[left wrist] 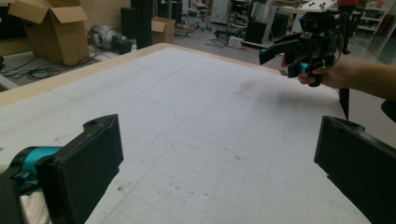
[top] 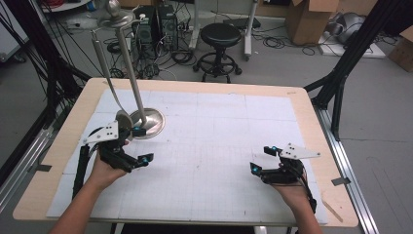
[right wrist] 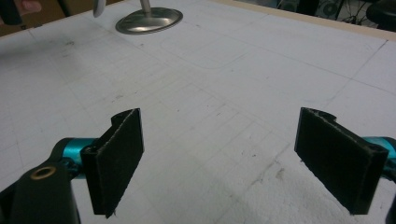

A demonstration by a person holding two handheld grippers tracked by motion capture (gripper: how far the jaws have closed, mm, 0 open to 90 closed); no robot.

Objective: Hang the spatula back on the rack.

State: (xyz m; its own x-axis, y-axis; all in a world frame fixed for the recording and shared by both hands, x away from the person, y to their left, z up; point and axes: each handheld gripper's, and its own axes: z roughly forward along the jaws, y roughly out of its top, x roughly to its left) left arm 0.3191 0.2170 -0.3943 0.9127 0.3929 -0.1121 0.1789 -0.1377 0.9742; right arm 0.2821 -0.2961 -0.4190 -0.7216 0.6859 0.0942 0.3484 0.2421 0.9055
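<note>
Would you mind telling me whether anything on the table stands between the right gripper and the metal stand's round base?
Nothing visible does. Between the right gripper and the metal stand's base lies only bare white mat; the left gripper sits beside the base, off that line.

Cut-offs and blocked spots around the desk

From above, the metal stand [top: 127, 53] runs out of the top edge, so its head is cropped, and the left tool [top: 138, 145] covers the near rim of the stand's round base [top: 152, 121]. In the right tool [right wrist: 215, 158] view the base shows but the post is cut off just above it, and a pale blurred shape at the top edge can't be identified. Both forearms leave the bottom edge. The desk [top: 204, 85] loses its near corners there.
</note>
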